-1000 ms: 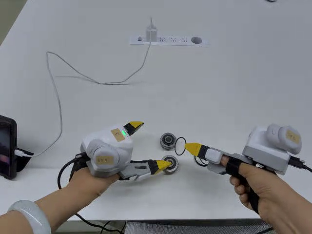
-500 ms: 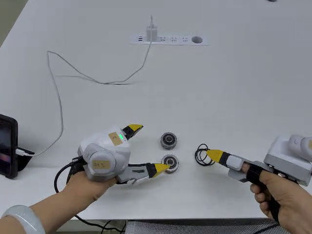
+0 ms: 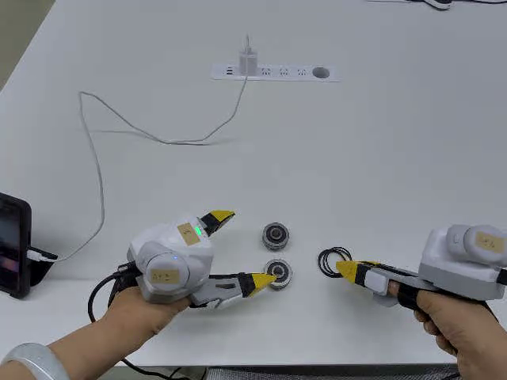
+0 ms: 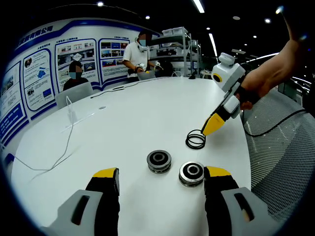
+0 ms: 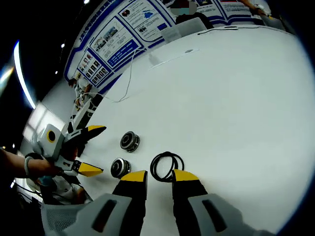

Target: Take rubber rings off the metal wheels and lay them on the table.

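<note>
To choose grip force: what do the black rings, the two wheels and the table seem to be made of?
The black rings: probably rubber, matte, thin, lying in loose loops. The near wheel and the far wheel: likely metal, with shiny silvery parts between dark bands. The table: smooth white with a slight sheen; laminate or paint, I cannot tell.

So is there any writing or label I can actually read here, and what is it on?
No text can be read for certain.
Tan stickers on the left hand-held gripper: marks too small.
Tan sticker on the right hand-held gripper: too small.
Wall posters: headings and text blurred.
Power strip: no legible print.
</note>
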Demonstrator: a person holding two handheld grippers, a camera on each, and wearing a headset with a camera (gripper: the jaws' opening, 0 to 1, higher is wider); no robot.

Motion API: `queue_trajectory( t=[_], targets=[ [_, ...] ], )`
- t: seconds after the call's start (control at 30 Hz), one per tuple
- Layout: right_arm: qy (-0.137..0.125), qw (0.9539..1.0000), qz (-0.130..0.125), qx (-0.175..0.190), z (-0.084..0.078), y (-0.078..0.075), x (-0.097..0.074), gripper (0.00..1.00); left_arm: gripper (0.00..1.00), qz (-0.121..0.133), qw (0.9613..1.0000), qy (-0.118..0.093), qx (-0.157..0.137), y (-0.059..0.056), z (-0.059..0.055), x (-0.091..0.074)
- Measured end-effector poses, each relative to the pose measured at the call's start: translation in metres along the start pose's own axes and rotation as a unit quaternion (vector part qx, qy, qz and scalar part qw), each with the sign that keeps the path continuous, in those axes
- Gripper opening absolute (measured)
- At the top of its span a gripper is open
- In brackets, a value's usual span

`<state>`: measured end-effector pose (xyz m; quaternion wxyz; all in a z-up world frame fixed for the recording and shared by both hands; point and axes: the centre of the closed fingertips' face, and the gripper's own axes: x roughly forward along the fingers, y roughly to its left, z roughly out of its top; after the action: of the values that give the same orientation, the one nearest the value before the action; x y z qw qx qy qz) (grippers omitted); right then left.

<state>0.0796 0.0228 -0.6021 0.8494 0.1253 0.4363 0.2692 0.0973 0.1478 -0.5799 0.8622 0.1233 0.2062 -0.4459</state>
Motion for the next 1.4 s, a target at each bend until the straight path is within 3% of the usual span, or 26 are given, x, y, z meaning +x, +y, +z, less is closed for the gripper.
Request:
queue_trajectory(
  t=[0.07, 0.23, 0.4, 0.53, 0.77, 0.97, 1.07, 1.23, 1.4],
  targets=[
    [0.007, 0.999, -0.005, -0.044, 0.0, 0.002, 0.002, 0.25, 0.71, 0.0, 1.0, 0.001, 0.001, 0.0, -0.001, -0.001],
    [0.002, 0.9993, -0.003, -0.037, 0.002, 0.003, 0.005, 0.32, 0.71, 0.004, 1.0, 0.002, -0.002, 0.0, -0.002, -0.004],
    [0.005, 0.9965, -0.015, -0.082, 0.0, 0.001, 0.003, 0.45, 0.71, 0.005, 1.0, 0.005, -0.006, -0.002, -0.007, -0.009],
    [-0.005, 0.9945, -0.002, -0.104, 0.001, 0.008, 0.0, 0.57, 0.72, 0.005, 0.9999, 0.01, -0.011, -0.003, -0.012, -0.014],
    [-0.005, 0.9857, 0.019, -0.168, -0.003, 0.025, -0.001, 0.64, 0.73, 0.002, 0.9994, 0.001, -0.036, -0.007, -0.011, -0.023],
    [0.002, 0.9757, 0.016, -0.218, -0.007, 0.032, -0.002, 0.69, 0.74, 0.001, 0.9984, -0.006, -0.055, -0.013, -0.007, -0.029],
    [0.005, 0.9741, 0.013, -0.226, -0.012, 0.033, -0.005, 0.71, 0.75, 0.003, 0.9978, -0.013, -0.064, -0.015, -0.005, -0.032],
    [0.002, 0.976, 0.005, -0.218, -0.018, 0.032, -0.011, 0.74, 0.77, 0.002, 0.9977, -0.012, -0.067, -0.021, -0.007, -0.037],
    [-0.006, 0.9771, -0.006, -0.213, -0.023, 0.03, -0.017, 0.8, 0.78, 0.02, 0.9959, -0.018, -0.087, -0.019, -0.009, -0.045]
  ],
)
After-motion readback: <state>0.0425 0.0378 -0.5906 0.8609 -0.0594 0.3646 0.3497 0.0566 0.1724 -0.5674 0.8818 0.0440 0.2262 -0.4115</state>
